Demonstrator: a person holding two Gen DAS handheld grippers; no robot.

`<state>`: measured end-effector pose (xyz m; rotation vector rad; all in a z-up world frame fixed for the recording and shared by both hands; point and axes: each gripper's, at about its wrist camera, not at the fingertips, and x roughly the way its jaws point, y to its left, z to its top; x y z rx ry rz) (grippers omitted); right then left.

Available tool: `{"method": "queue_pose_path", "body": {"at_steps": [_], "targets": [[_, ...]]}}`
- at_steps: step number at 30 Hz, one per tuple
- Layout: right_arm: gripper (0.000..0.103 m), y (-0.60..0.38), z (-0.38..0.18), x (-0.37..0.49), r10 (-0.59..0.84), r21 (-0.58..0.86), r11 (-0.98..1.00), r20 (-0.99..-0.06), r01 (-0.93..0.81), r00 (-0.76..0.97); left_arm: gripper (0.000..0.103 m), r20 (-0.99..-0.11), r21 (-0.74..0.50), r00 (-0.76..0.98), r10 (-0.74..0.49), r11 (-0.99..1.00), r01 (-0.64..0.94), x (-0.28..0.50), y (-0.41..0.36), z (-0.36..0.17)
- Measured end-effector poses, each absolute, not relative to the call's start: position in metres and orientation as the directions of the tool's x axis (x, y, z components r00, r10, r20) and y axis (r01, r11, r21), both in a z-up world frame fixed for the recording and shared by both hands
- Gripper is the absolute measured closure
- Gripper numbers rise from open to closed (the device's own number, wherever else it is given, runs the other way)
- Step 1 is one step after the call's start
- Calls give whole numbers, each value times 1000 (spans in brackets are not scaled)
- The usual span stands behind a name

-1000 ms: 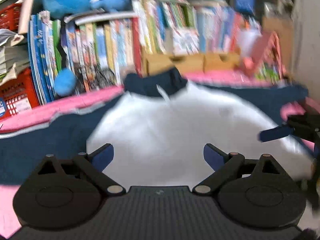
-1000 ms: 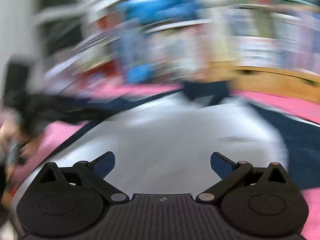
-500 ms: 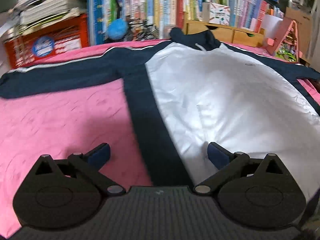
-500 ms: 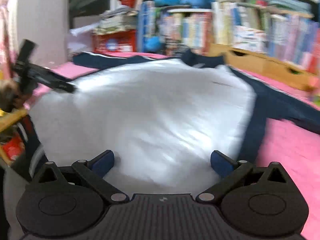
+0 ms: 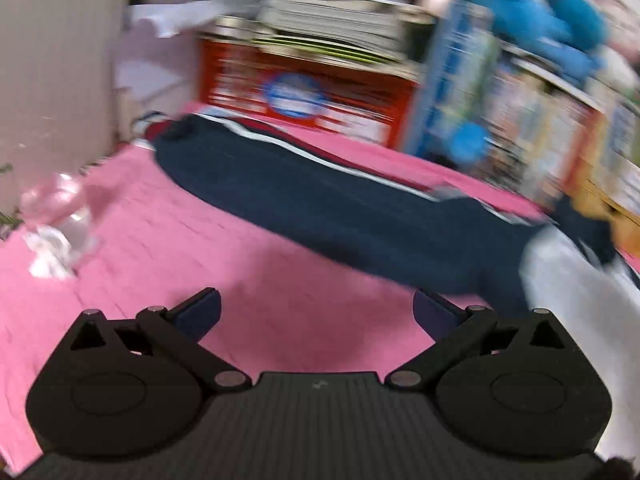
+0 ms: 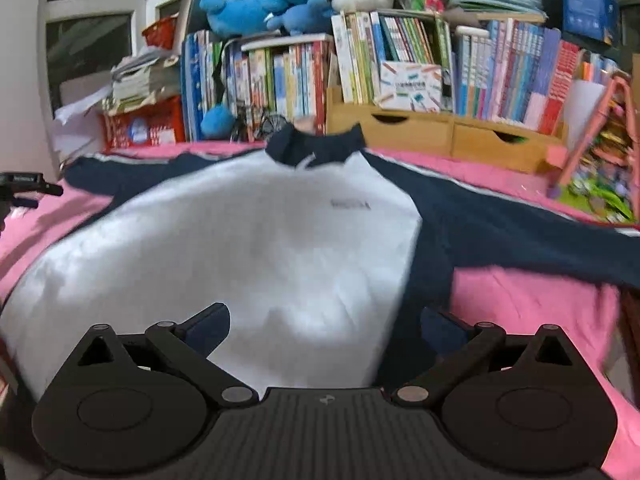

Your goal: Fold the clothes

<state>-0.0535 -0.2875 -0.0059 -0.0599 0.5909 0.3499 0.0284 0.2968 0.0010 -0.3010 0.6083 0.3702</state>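
1. No text is legible in either view.
2. Jacket (image 6: 248, 248): small dark chest print (image 6: 351, 204), too blurred to read.
3. Red crate (image 5: 304, 92): round blue-and-white sticker (image 5: 294, 94), motion-smeared, unreadable.
4. Book spines (image 6: 400, 60) on the shelf: lettering too small to make out.

Navy sleeve (image 5: 340, 208) across pink cover (image 5: 180, 248)

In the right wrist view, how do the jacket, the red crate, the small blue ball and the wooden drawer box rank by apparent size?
1. jacket, nearest the camera, so enlarged.
2. wooden drawer box.
3. red crate.
4. small blue ball.
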Motion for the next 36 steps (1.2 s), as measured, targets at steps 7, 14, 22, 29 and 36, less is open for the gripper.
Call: {"method": "queue_pose_path", "body": {"at_steps": [7,14,22,29,36], "targets": [[6,-190,5,27,411,46,880,-570,-472,711,3,-620,-252,696,363,748,-614,76,372,-26],[35,-82,1,105,483,47,800,-642,-599,596,1,-644,-35,576,503,733,-679,120,383,-32],[47,29,-32,181,489,34,767,-678,-640,549,0,-648,-25,561,515,722,-692,133,401,-37],[42,102,-44,200,546,-30,697,-625,-716,558,0,-648,-26,559,517,719,-695,135,401,-37],[16,112,-45,206,545,-1,676,-672,-737,501,0,-577,-290,632,517,593,-751,123,440,-33]]}}
